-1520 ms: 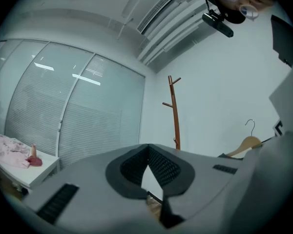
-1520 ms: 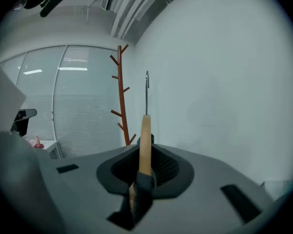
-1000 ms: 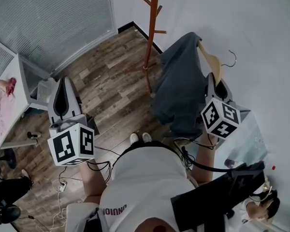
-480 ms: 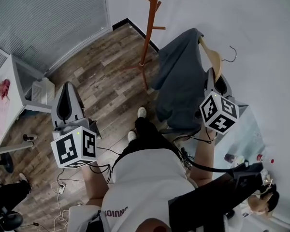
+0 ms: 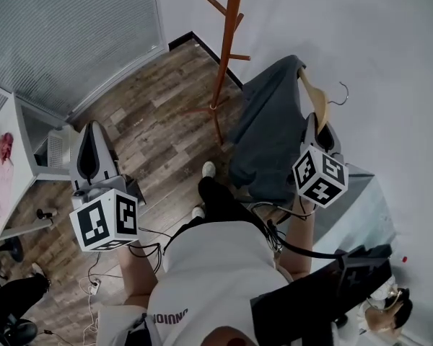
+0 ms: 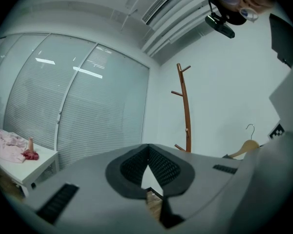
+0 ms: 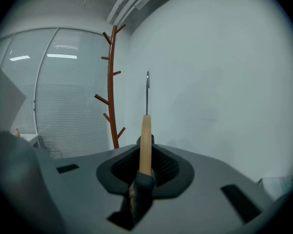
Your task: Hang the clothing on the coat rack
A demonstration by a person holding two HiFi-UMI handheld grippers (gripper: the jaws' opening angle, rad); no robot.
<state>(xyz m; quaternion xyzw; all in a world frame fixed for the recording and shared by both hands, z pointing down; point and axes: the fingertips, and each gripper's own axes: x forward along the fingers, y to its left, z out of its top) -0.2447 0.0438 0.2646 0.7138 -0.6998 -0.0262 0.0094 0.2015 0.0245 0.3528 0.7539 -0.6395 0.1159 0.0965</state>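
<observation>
A person stands on the wood floor (image 5: 151, 128) with a claw in each hand. The left gripper (image 5: 92, 141) hangs low at the person's left, its jaws pressed together at the tips with nothing between them.

The right gripper (image 5: 316, 125) is raised at the person's right, its jaws pinching the end of a wooden hanger (image 5: 315, 96). In the right gripper view the pale wood stands upright between the pads (image 7: 158, 167). A dark scrap sits below it and may be a fold of the cloth, though the view is too close to be sure.

A grey garment (image 5: 268, 132) drapes from the hanger and hangs clear of the floor. The wire hook (image 5: 340, 92) points up and away toward the white wall (image 5: 390, 49).

Beyond the garment stands the coat rack (image 5: 226, 45), a slim red-brown post with short upturned pegs, near the corner by the blinds (image 5: 65, 27). The hanger is not yet on it, with the hook well apart from any peg.

The carry is the step in hand, and doing it well likely means keeping the pinch firm and the hanger level so the cloth does not slide off. It also means closing on the post, turning the hook's open side toward a peg, lifting it above the peg's tip and lowering it on before the jaws let go. The free claw could steady the hem if it swings.
</observation>
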